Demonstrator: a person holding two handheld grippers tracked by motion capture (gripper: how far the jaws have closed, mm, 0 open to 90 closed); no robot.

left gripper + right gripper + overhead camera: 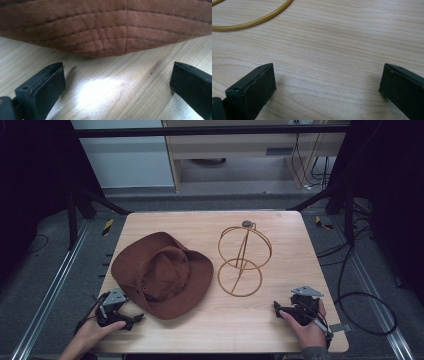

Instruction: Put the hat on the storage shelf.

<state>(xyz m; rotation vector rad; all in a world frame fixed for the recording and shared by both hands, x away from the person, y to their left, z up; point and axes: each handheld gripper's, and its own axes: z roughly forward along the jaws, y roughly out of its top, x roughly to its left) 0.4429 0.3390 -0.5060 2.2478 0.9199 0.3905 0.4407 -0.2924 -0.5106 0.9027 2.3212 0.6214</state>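
A brown wide-brimmed hat point(162, 274) lies crown up on the left half of the wooden table point(210, 222). To its right stands a gold wire hat stand point(242, 257), a ring base with a wire globe on top. My left gripper point(131, 319) rests at the front left corner, open, its jaws aimed at the hat's brim point(105, 32) just ahead, with nothing between them. My right gripper point(278, 309) sits at the front right, open, over bare wood. An arc of the stand's base ring point(254, 21) shows at the upper left of the right gripper view.
Black frame legs and cables point(360, 285) lie on the floor to the right of the table. A metal rail point(47, 295) runs along the left side. A cabinet point(235, 145) stands beyond the far edge.
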